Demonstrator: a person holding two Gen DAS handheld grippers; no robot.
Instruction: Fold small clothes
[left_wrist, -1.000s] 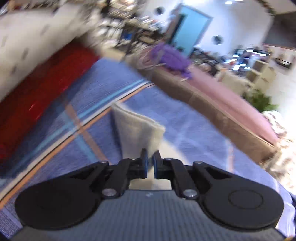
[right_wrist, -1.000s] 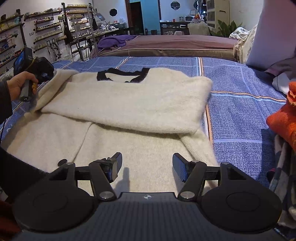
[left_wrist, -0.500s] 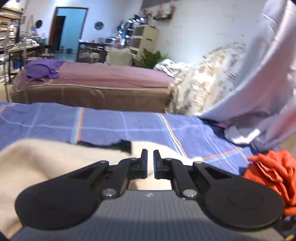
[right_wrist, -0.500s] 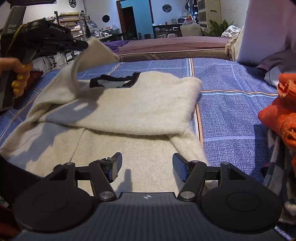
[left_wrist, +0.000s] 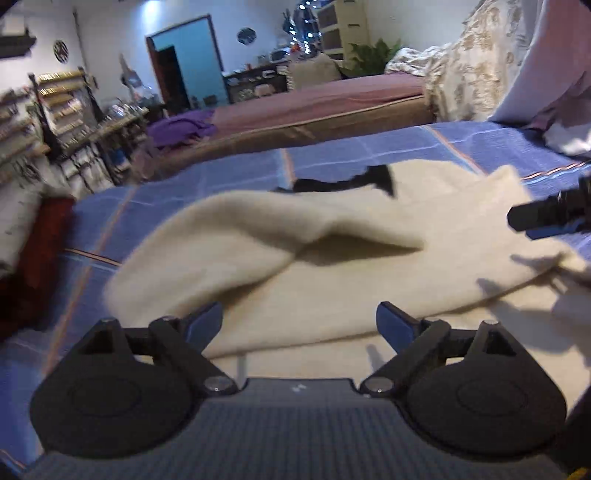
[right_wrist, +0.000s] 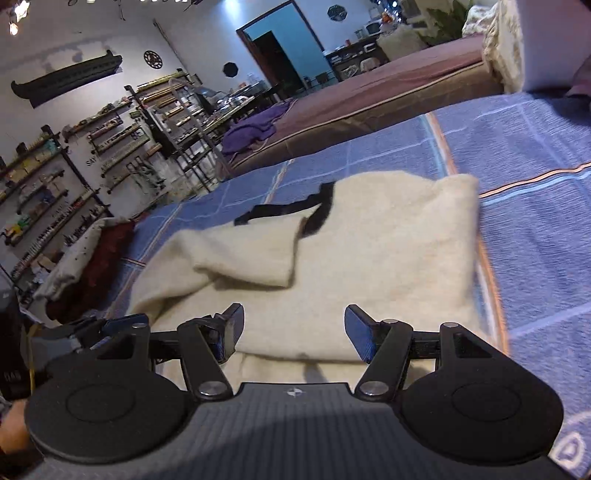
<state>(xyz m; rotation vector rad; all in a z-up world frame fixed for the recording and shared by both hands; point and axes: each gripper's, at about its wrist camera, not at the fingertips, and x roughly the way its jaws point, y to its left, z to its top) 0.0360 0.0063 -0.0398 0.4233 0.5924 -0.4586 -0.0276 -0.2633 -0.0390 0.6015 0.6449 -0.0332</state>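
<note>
A cream sweater (left_wrist: 332, 266) with a black neckline (left_wrist: 343, 182) lies on the blue bedspread (left_wrist: 229, 177). Both its sleeves are folded in across the body; the left one (left_wrist: 236, 225) lies loosely bunched. My left gripper (left_wrist: 299, 325) is open and empty just above the sweater's lower part. My right gripper (right_wrist: 293, 330) is open and empty over the sweater (right_wrist: 369, 258), near the folded edge. One right fingertip (left_wrist: 543, 214) shows at the right of the left wrist view. The left gripper (right_wrist: 110, 326) shows at the lower left of the right wrist view.
A dark red cloth (right_wrist: 96, 266) and a pale cushion lie at the bed's left edge. A second bed with a purple cloth (right_wrist: 255, 127) stands behind. Shelves line the left wall. Pale pillows (left_wrist: 546, 74) lie at the right.
My left gripper has let go of the left sleeve, which now lies across the body, and has opened and drawn back. My right gripper has moved in closer over the sweater.
</note>
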